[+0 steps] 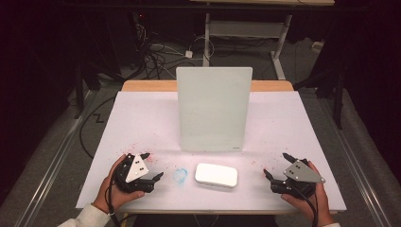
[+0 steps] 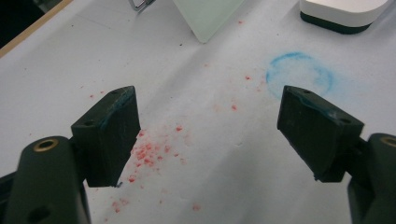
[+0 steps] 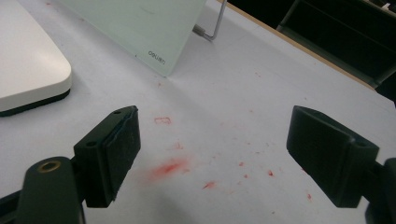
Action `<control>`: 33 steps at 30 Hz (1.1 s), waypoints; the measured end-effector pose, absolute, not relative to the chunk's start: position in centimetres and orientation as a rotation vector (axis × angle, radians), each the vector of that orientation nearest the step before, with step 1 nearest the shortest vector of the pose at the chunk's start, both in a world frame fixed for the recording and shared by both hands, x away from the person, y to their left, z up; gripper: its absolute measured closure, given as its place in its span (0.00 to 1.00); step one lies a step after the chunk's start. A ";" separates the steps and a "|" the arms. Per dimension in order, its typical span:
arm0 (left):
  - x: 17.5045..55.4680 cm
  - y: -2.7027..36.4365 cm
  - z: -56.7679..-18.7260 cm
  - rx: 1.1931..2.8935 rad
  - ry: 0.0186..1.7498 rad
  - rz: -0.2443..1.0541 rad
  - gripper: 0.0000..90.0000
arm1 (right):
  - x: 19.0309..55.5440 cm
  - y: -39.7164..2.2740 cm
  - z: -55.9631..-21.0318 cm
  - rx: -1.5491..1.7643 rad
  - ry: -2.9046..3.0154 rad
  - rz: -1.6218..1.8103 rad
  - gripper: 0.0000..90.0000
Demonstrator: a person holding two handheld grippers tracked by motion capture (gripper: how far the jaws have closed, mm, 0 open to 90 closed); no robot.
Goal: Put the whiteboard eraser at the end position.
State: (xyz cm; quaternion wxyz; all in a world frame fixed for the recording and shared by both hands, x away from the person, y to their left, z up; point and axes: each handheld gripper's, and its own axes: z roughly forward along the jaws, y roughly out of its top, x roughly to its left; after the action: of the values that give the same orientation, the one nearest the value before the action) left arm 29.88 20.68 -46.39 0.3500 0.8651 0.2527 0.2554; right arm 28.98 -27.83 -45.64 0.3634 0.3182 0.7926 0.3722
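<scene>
White rounded eraser (image 1: 216,175) lies flat | glossy upright board (image 1: 213,109) behind | left tool (image 1: 150,165), right tool (image 1: 276,165): jaws apart, empty

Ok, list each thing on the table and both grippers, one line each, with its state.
left gripper: jaws open, empty, held in a hand near the table's front edge.
right gripper: jaws open, empty, held in a hand.
whiteboard: propped upright on a wire stand, surface blank.
eraser: lying flat, white top up, untouched.
table cover: speckled red, with a blue ring mark beside the eraser.

Overhead view forward-down; gripper views close, sharing eraser (image 1: 216,175).
</scene>
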 end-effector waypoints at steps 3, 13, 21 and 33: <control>29.9 20.6 -46.5 2.245 0.654 0.659 0.22 | 29.0 -27.9 -45.7 0.817 2.039 0.956 0.20; 29.9 20.5 -46.5 2.248 0.655 0.658 0.23 | 29.0 -27.9 -45.7 0.813 2.042 0.952 0.21; 30.0 20.5 -46.5 2.245 0.660 0.652 0.22 | 29.1 -27.9 -45.8 0.812 2.043 0.950 0.21; 30.3 20.4 -46.6 2.247 0.665 0.650 0.23 | 29.2 -28.1 -45.8 0.816 2.039 0.949 0.21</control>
State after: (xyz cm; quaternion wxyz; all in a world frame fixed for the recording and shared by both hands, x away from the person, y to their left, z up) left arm 30.29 20.39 -46.60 0.3475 0.8664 0.2565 0.2506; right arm 29.16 -28.12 -45.84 0.3659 0.3173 0.7932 0.3693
